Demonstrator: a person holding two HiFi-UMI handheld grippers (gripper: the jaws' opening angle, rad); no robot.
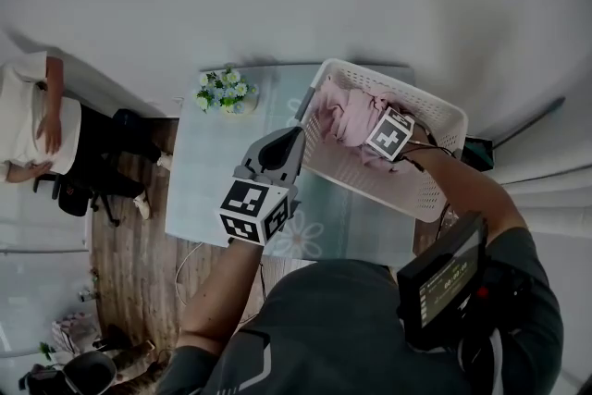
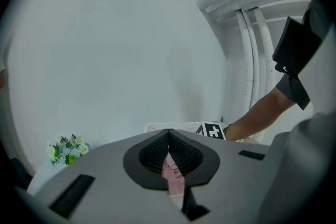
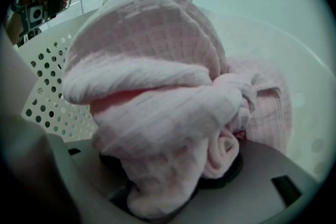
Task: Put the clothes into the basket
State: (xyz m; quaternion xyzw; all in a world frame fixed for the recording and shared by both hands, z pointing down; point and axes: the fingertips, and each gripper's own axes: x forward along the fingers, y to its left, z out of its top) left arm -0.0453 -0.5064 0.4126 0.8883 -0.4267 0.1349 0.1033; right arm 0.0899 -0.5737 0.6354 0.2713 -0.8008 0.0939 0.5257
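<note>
The right gripper clamped the bunched pink waffle-weave cloth inside the white perforated plastic basket. The left gripper hung pressed together, empty. I judged loose folds might cling to the jaws on release. Figures on the arm-worn screen were too small to read.

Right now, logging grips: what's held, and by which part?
The right gripper grips the pink waffle-weave cloth by a bunched fold, inside the white basket. The left gripper holds nothing, jaws together.

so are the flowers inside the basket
No, the flowers stand on the table, outside the basket.
</note>
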